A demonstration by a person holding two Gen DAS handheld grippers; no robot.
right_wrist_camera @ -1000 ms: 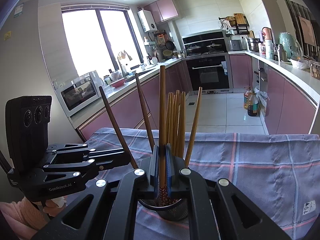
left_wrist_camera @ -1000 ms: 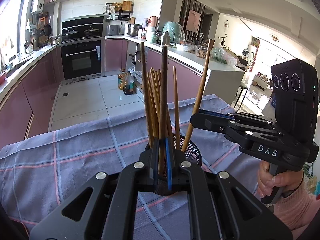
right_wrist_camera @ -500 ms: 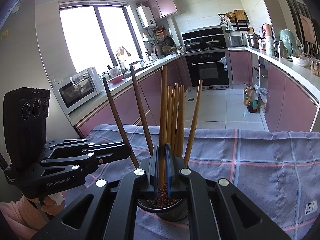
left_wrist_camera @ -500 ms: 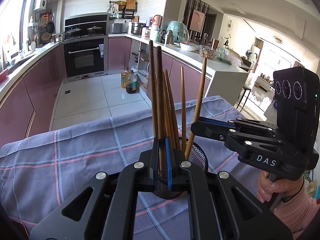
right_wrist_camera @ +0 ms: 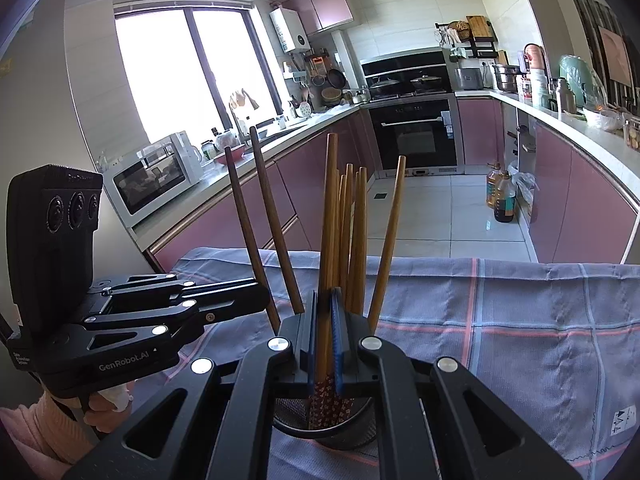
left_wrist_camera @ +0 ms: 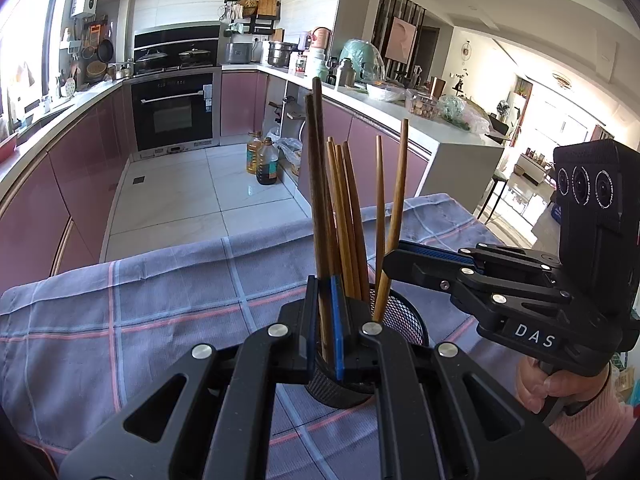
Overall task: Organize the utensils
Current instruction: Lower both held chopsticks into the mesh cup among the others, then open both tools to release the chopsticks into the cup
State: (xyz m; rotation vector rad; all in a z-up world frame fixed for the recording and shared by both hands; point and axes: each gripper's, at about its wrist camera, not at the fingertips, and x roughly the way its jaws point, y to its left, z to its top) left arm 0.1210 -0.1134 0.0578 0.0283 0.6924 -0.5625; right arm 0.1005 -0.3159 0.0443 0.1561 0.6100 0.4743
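Pink-fronted kitchen cabinets and a black oven fill the background behind a surface draped in a checked blue-grey cloth. On it, directly under both sets of fingers, stands a black mesh holder packed with upright chopsticks. The left gripper is clamped on a dark brown chopstick, which rises between its blue pads with its lower end down inside the holder; a second dark stick stands just beside it. The right gripper, reaching in from the opposite side, is closed on a lighter wooden chopstick whose patterned lower end shows below the pads, inside the holder. Each person's hand grips its handle low, tilting the fingers downward so the two tools meet over the holder. Chopsticks like these look light, stiff and smooth, likely to swivel or slip if pinched at one point; a hold low on the shaft, as here, probably steadies them best.
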